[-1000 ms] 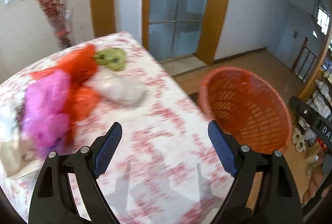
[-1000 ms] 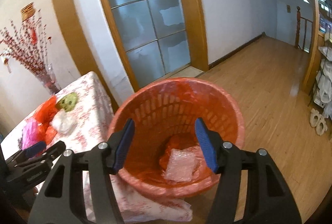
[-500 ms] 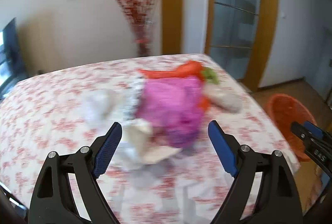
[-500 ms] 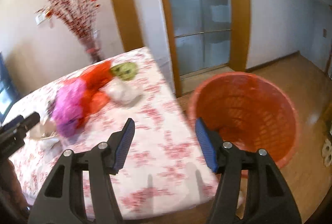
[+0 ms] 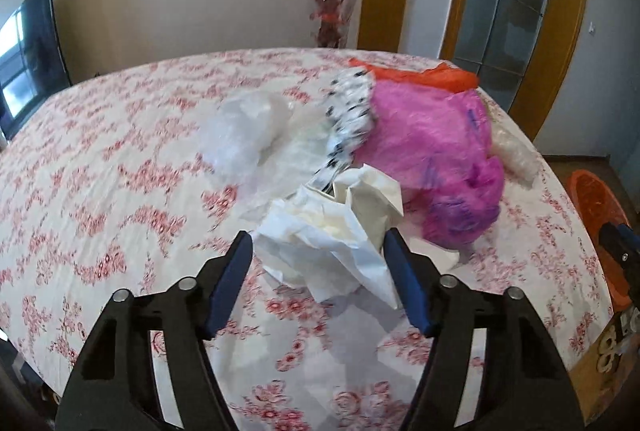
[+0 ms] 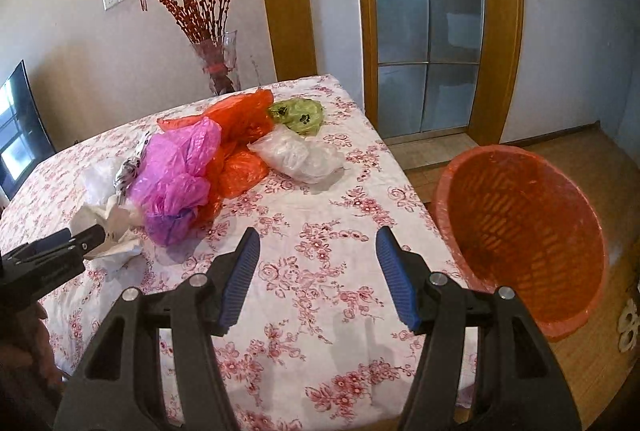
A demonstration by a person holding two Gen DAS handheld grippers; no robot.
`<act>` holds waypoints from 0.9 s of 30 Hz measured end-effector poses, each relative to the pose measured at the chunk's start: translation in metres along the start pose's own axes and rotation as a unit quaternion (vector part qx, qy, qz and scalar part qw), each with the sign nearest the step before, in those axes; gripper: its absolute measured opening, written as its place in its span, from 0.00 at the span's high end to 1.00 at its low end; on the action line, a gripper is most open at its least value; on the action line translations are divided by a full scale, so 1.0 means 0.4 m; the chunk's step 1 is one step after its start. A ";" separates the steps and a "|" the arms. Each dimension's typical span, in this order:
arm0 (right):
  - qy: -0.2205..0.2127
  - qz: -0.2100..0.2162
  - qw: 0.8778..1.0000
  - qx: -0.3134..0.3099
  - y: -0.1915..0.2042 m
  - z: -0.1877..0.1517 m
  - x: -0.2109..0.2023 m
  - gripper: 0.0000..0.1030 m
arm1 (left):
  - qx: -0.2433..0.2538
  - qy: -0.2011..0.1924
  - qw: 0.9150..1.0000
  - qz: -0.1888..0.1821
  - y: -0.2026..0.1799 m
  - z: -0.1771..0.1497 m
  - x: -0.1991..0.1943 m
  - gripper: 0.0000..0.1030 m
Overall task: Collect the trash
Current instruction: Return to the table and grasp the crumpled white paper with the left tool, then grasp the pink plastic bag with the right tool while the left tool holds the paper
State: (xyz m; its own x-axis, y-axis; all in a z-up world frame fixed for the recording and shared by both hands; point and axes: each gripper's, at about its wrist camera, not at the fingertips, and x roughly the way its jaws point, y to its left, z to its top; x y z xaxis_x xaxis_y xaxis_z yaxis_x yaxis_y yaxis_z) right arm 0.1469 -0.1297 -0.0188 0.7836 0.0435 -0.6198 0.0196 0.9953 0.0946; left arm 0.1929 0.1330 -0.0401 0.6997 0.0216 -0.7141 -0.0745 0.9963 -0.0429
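Crumpled white paper is being closed on by the left gripper.
It is lying creased on the table, beside a pink bag; the right gripper is being held open, empty.

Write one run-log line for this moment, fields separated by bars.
left gripper: jaws closing around white crumpled paper | right gripper: open, empty, above table | orange basket: beside table
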 end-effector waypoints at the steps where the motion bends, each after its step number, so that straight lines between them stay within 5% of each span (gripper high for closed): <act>1: 0.001 0.001 1.000 -0.001 0.003 0.000 0.004 0.42 | -0.004 0.002 1.000 0.001 0.004 -0.003 -0.002 0.36; 12: 0.008 0.012 1.000 -0.017 0.051 0.000 0.034 0.42 | -0.034 0.006 0.999 -0.030 0.060 -0.020 0.029 0.66; 13: 0.008 0.015 1.000 -0.018 0.057 0.003 0.037 0.42 | -0.034 0.002 0.999 -0.034 0.063 -0.021 0.024 0.84; 27: 0.008 0.085 0.996 -0.041 0.226 0.067 0.109 0.42 | -0.040 -0.042 0.998 -0.037 0.132 -0.016 -0.055 0.86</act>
State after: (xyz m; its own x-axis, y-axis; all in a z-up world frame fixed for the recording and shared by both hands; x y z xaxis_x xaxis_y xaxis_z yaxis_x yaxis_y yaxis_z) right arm 0.1995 -0.0401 -0.0166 0.7617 0.2125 -0.6121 -0.1634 0.9772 0.1358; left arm 0.1688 0.1844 -0.0312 0.7616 -0.0412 -0.6468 -0.0754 0.9856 -0.1515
